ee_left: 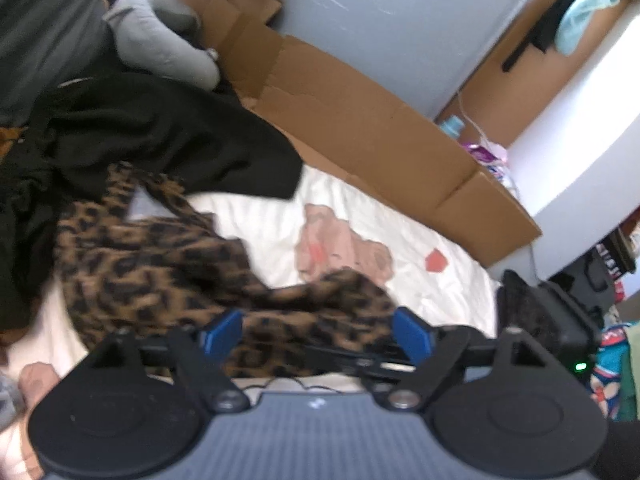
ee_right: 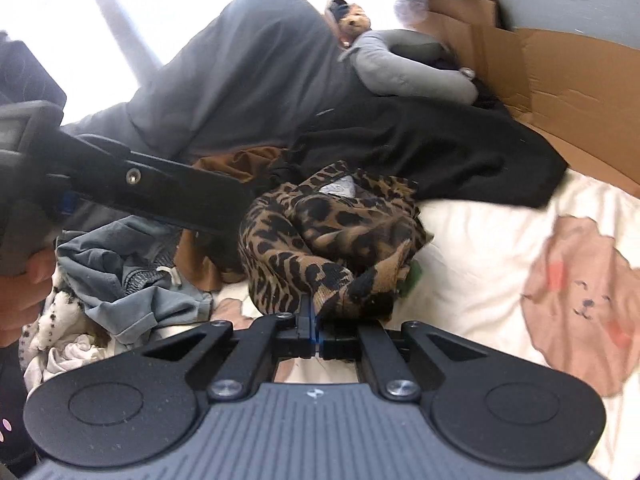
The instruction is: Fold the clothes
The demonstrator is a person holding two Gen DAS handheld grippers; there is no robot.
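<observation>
A leopard-print garment lies crumpled on the white bed sheet. My left gripper hangs over its near edge with the blue pads spread wide; the cloth shows between them, and neither pad presses on it. In the right wrist view the same garment is bunched in a heap. My right gripper is shut, and a fold of the leopard cloth runs up into its tips. The left gripper's black body crosses the left side of that view, held by a hand.
A black garment lies behind the leopard one. Flattened cardboard lines the bed's far side. A grey pillow and a grey plush sit at the head. Loose clothes are piled left. The sheet has a pink bear print.
</observation>
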